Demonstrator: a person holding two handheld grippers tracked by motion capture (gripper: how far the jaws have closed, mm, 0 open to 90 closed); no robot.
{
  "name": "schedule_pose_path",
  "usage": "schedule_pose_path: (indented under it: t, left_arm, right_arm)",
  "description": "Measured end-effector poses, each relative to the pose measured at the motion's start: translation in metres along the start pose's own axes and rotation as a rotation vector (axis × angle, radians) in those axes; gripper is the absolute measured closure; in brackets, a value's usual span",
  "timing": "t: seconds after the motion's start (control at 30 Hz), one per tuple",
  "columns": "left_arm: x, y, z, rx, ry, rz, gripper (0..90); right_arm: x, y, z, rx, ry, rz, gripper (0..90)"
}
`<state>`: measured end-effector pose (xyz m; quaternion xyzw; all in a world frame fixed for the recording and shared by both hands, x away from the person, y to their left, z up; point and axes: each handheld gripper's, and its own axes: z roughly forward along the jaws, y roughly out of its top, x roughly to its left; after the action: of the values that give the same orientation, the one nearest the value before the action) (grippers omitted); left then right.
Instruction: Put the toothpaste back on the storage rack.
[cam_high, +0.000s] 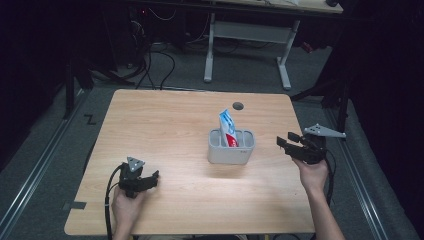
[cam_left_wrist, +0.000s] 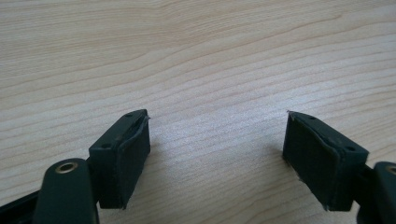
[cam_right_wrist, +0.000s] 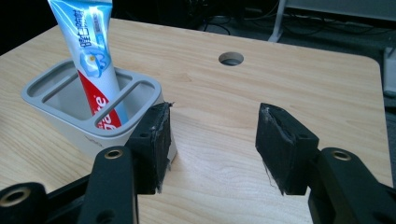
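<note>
Toothpaste tube (cam_high: 227, 128): stands tilted in the middle slot of the holder, cap end down (blue top, red lower part).
Holder (cam_high: 231, 154): grey, three slots, on the wooden table (cam_high: 165, 130), right of centre.
Right gripper (cam_high: 283, 142): just right of the holder, off the table's right edge, jaws spread with nothing between; in the right gripper view one pad (cam_right_wrist: 156, 140) sits before the holder's wall.
Left gripper (cam_high: 152, 176): near front-left edge, well apart from the holder, jaws spread over bare wood.
Cable hole (cam_high: 238, 105): behind the holder.

Overhead and jaw-level cameras share the table (cam_high: 170, 130).
</note>
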<state>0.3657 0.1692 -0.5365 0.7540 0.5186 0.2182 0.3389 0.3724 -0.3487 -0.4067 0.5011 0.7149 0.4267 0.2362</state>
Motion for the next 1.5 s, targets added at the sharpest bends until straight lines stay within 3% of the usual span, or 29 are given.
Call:
schedule_pose_path:
  t: [0.47,1.23,1.5]
  left_arm:
    - [-0.001,0.0,0.0,0.001,0.004,0.005,23.6]
    - [-0.001,0.0,0.0,0.001,0.005,0.005,23.6]
    - [-0.001,0.0,0.0,0.001,0.005,0.005,23.6]
  right_arm:
    - [-0.003,-0.023,0.006,0.02,0.008,0.048,45.1]
    - [0.001,-0.046,0.02,0.064,0.011,0.06,45.4]
    - [0.004,-0.055,0.025,0.096,0.022,0.058,50.1]
